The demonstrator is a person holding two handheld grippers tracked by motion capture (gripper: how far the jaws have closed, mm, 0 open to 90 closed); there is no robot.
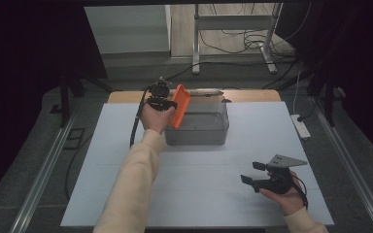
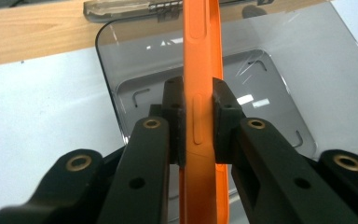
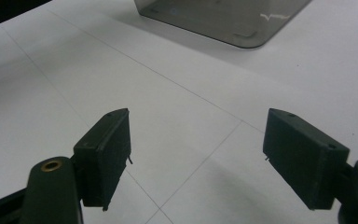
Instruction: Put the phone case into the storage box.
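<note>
gripping orange phone case [image 2: 200, 93] over clear bin [image 2: 279, 79] with left fingers [image 2: 173, 116], right fingers [image 3: 105, 154] wide apart

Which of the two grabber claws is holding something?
The left gripper, over the clear grey box. Its jaws pinch the orange phone case by its edge. The right gripper is wide open with nothing between its jaws, above the white table.
</note>
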